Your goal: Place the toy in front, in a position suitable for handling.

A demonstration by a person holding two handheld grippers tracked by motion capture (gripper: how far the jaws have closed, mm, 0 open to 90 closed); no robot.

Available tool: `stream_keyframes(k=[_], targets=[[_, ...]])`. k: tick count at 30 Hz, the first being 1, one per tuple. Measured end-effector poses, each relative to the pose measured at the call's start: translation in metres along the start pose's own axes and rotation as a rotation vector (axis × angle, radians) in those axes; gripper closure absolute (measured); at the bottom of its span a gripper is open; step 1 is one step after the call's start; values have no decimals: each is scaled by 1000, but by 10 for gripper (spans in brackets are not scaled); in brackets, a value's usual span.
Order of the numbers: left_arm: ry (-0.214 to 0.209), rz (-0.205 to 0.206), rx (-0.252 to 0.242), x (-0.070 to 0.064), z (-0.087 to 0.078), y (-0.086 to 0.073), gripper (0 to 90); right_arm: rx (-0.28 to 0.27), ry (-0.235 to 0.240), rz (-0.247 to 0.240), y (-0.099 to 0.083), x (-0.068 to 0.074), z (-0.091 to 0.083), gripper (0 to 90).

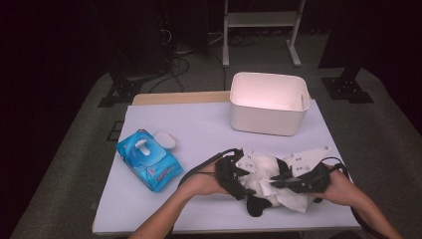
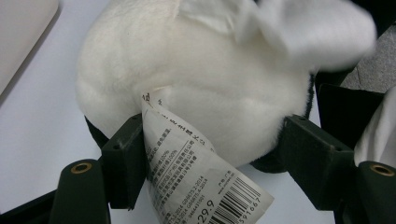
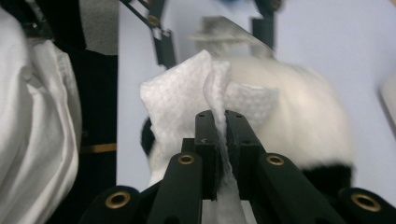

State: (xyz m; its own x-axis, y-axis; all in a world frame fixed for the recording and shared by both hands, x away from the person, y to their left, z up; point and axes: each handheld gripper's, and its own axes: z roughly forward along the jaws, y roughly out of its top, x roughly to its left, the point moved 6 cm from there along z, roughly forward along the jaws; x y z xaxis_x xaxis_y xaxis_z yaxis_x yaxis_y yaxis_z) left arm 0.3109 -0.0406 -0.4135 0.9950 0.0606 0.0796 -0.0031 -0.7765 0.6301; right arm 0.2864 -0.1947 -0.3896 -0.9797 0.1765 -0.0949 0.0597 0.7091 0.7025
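From above, the plush toy (image 1: 263, 179) lies at the table's (image 1: 199, 129) near edge. Close up, the left gripper (image 2: 210, 144) clamps its body; the right gripper (image 3: 218, 126) pinches a wipe (image 3: 187, 93) tight.

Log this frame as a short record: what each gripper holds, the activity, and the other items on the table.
left gripper: shut on the plush toy, jaws on either side of its white body, paper tag beside one jaw
right gripper: shut on a white wipe, held against the toy
activity: apparently wiping the toy
wipes pack: blue, lid open, left on the table
bin: white, open, at the far side
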Motion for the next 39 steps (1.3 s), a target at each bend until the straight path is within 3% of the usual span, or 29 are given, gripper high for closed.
stream_keyframes(k=[8,11,16,21,23,26,34,36,39], targets=[[-9,-6,4,1,-1,0,275,-23,-43,95,-21,-30,-14,836],[-21,-6,13,2,-4,0,273,-32,-24,117,-23,-28,-12,836],[-21,-15,-21,3,-16,8,274,-9,-9,75,-18,-16,-4,840],[-3,-14,-9,8,-18,15,270,-4,5,50,-13,-7,3,843],[-20,-28,9,9,-12,13,272,-3,1,47,-13,-7,3,844],[-39,-49,-12,9,-6,12,277,-2,-3,26,-7,-8,2,844],[-31,-31,1,7,-5,13,291,-11,42,-43,33,-12,25,844],[-28,-31,-2,6,-5,12,292,-9,50,-69,40,-14,33,844],[-29,-42,-7,6,-5,12,293,6,59,-72,42,-15,36,844]])
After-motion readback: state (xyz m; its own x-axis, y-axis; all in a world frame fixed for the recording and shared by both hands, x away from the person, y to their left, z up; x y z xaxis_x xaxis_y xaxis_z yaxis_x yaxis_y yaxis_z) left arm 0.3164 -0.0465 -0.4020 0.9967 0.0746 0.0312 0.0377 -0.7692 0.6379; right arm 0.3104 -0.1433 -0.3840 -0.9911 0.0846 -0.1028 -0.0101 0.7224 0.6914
